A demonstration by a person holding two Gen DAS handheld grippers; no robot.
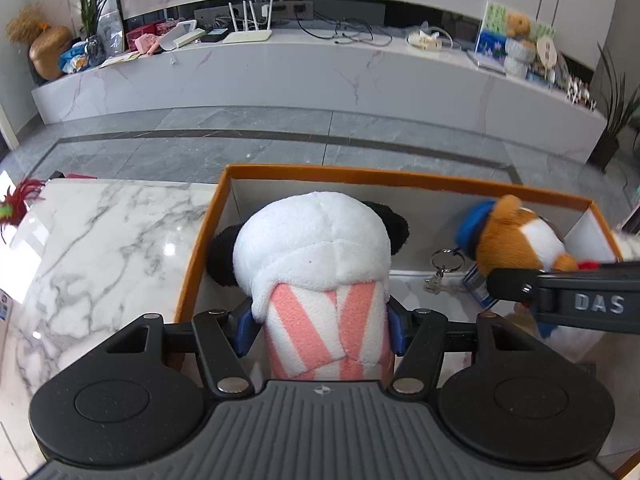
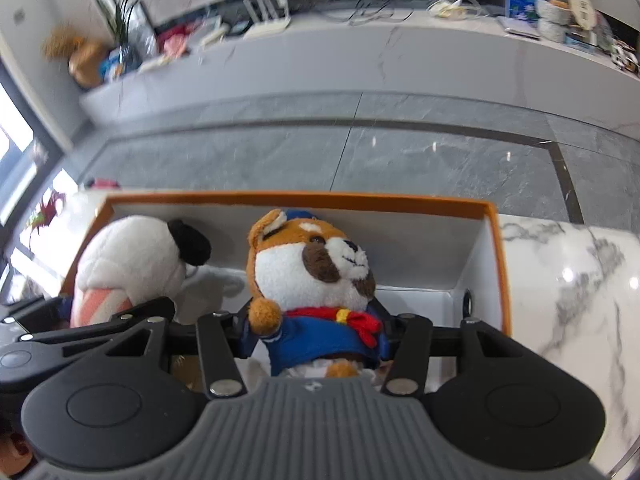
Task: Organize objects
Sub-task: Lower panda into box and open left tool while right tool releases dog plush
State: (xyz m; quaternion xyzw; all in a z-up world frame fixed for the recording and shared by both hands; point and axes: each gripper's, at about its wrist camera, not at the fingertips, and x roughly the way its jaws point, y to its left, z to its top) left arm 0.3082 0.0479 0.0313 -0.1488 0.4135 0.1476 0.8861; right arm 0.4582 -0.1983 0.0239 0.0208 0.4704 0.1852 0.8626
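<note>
- The panda plush (image 1: 316, 240), white with black ears and a pink-and-white striped wrap, is hanging over the left part of the orange-rimmed box (image 1: 400, 179), its head already below the box's far rim.
- The left tool (image 1: 320, 320) is pinching the panda plush by its striped body, a blue pad pressing in on each side of the wrap.
- The fox plush (image 2: 316, 276), brown and white in a blue jacket and red scarf, is sitting over the middle of the box, to the right of the panda plush.
- The right tool (image 2: 316, 340) is pinching the fox plush around its blue jacket, the pads drawn in tight on the soft body.
- A key ring (image 1: 446, 262) on the fox plush is dangling down into the box, between the two toys.
- The step in hand is judged to be setting both toys down inside the box.
- To do it well, each tool should be sinking until its toy is resting on the box floor before the pads are letting go, since a soft toy dropped from above may be tipping over the rim.
- The two tools are working close together over the box, so the toys should be kept apart enough that the key ring is not snagging.
- The box is standing on the marbled surface (image 1: 100, 248), near its far edge, so pushing against the box's far wall should be avoided.
</note>
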